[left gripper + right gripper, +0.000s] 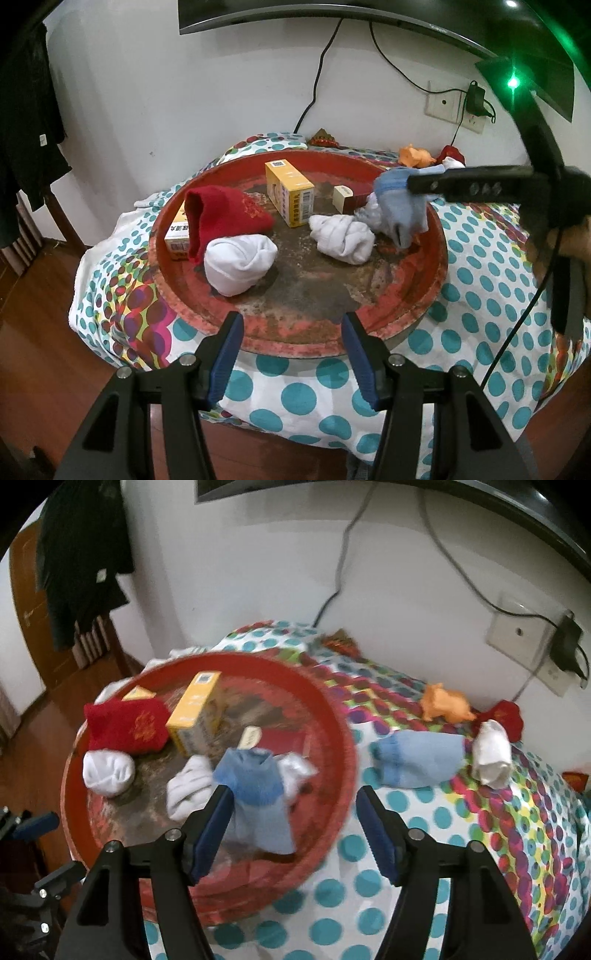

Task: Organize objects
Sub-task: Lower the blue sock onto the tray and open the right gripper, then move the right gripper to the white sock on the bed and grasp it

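A round red tray (295, 343) on the dotted cloth holds a red sock (225, 218), a balled white sock (240, 266), a knotted white sock (341, 234), a tall yellow box (290, 192) and a light blue sock (400, 210). My left gripper (291, 328) hovers open over the tray's near rim, with nothing between its fingers. My right gripper (293, 797) is open above the tray's right side. The blue sock (255, 786) hangs blurred against its left finger, and the right pad is well clear of it. From the left wrist view the right gripper (417, 183) comes in from the right over that sock.
On the cloth right of the tray (332, 716) lie a second blue sock (417, 762), a rolled white sock (491, 753), a red sock (506, 716) and an orange toy (445, 703). A small box (177, 236) sits under the red sock. The wall with cables stands behind.
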